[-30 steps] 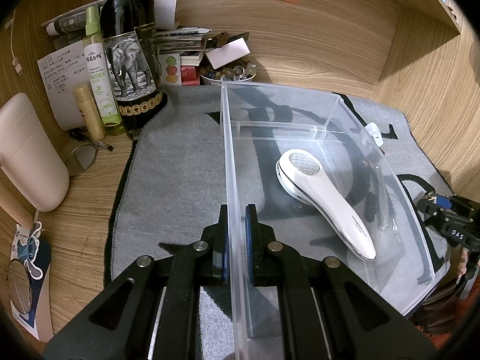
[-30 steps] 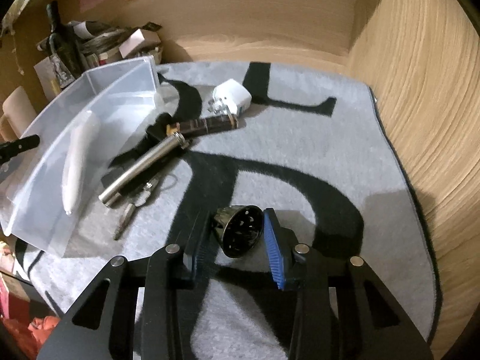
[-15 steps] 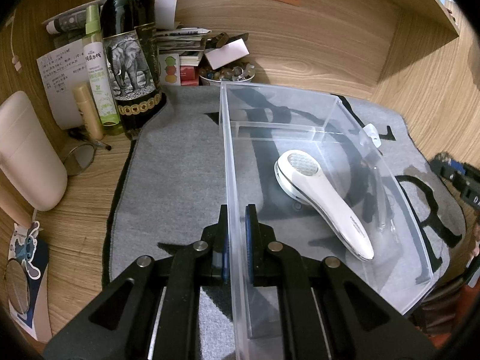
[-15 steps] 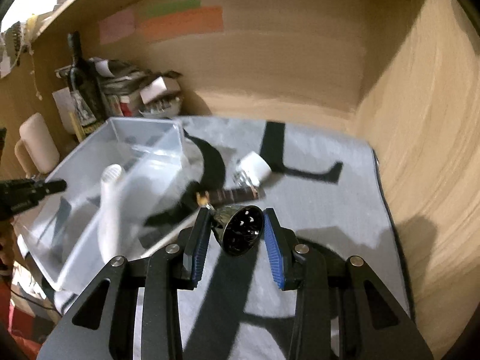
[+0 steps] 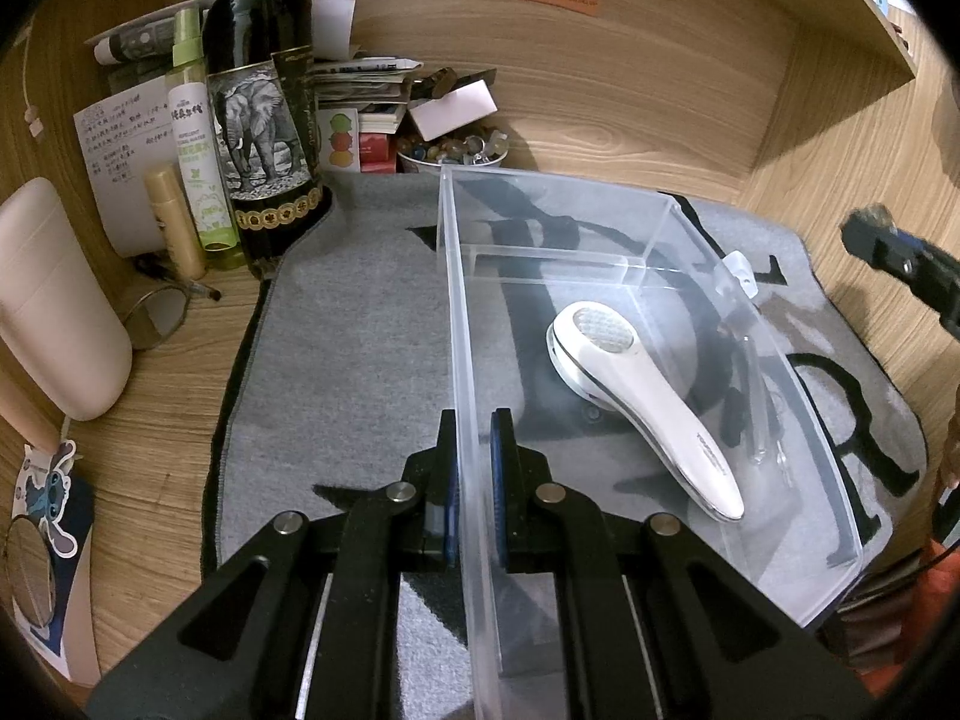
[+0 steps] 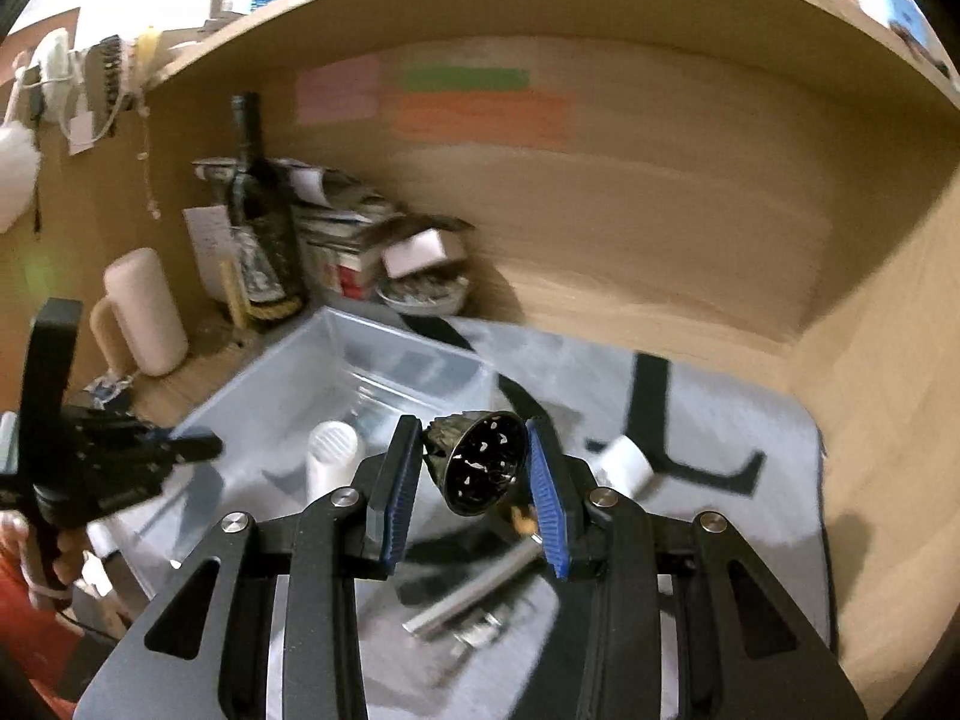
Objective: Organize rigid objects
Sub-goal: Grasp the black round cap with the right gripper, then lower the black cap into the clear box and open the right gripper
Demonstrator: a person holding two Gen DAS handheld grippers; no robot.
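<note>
A clear plastic bin (image 5: 456, 312) stands on the grey mat, and my left gripper (image 5: 474, 468) is shut on its near left wall. Inside lies a white handheld device (image 5: 642, 396). My right gripper (image 6: 474, 474) is shut on a small dark round perforated cap (image 6: 480, 468), held in the air above the mat, just right of the bin (image 6: 336, 372). From the left wrist, the right gripper (image 5: 900, 264) shows at the far right edge, above the mat. Below it on the mat lie a silver metal tube (image 6: 480, 588), a white plug adapter (image 6: 624, 462) and keys (image 6: 480, 630).
A dark wine bottle (image 5: 264, 120), a green spray bottle (image 5: 195, 144), a cream mug (image 5: 54, 300), stacked papers and a bowl of stones (image 5: 456, 150) crowd the back left. Wooden walls close the back and right. A person's hand (image 6: 36, 570) holds the left gripper.
My right gripper has lifted the dark cap off the mat and carried it up and left toward the bin. The left gripper and bin stayed still.
</note>
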